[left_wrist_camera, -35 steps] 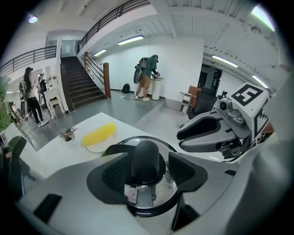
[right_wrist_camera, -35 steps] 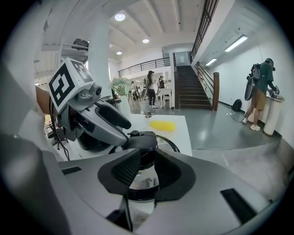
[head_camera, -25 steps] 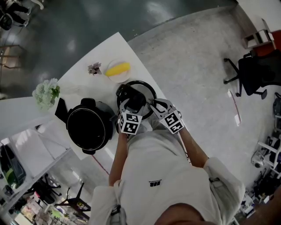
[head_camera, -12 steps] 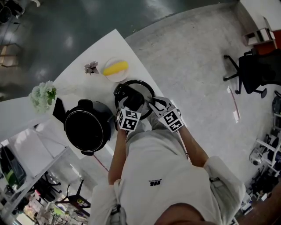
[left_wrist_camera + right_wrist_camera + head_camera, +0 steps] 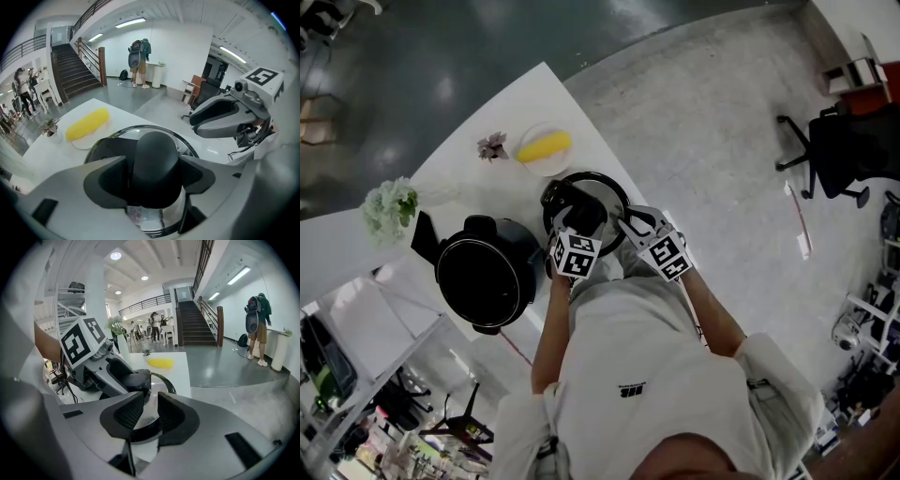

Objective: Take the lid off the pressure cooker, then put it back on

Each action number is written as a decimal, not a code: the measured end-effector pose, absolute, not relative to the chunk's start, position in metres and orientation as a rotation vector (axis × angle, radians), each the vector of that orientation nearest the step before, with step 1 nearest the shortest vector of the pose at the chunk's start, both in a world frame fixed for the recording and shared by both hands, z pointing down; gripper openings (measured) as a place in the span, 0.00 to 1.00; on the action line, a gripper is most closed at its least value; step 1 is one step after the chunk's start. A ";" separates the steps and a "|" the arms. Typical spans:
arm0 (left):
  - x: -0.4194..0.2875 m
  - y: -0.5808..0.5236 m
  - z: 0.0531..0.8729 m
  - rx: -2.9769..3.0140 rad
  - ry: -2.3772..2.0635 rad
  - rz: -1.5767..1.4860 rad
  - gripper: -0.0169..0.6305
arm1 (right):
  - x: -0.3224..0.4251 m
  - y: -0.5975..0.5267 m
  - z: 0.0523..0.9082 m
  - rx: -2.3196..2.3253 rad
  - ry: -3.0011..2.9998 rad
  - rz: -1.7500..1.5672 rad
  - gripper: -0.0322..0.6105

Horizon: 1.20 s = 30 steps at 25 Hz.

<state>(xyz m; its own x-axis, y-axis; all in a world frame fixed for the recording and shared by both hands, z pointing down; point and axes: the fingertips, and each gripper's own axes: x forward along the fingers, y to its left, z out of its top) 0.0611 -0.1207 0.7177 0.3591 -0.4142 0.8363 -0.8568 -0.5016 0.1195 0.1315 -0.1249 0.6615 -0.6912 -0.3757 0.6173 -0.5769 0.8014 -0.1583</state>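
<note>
**A:** What is lying around the two tools?

**B:** A white desk is spreading out ahead and to the left of them. The pressure cooker is standing uncovered on it, just to the left of the left hand-held gripper.

**A:** And where is the lid sitting?

**B:** The lid is lying flat on the desk, directly ahead of and under both tools, just to the right of the cooker. Its black knob is standing up between the left hand-held gripper's jaws and filling most of the gap.

**A:** Is that one clamping the knob?

**B:** No. Its jaws have just been opening and are now standing spread wide, released, with the pads flanking the knob.

**A:** What is the right one doing?

**B:** The right hand-held gripper is hovering over the lid's near right edge. Its jaws are standing a narrow gap apart and pinching nothing. The left tool's body is crossing its line of sight on its left.

**A:** What else is sitting beyond?

**B:** Past the lid, ahead of the left tool, a plate is carrying a yellow oblong thing, with a small plant to its left. White flowers are standing well off to the left, beyond the cooker. An office chair is standing on the floor, far to the right.
</note>
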 end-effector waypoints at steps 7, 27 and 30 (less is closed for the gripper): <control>0.066 -0.119 0.720 2.121 -1.104 1.076 0.48 | 0.130 -0.124 0.663 0.705 -2.413 0.463 0.20; 0.076 -0.120 0.711 2.148 -1.098 1.016 0.47 | 0.141 -0.118 0.653 0.713 -2.431 0.440 0.20; 0.078 -0.121 0.706 2.150 -1.110 1.015 0.47 | 0.143 -0.118 0.651 0.711 -2.436 0.433 0.20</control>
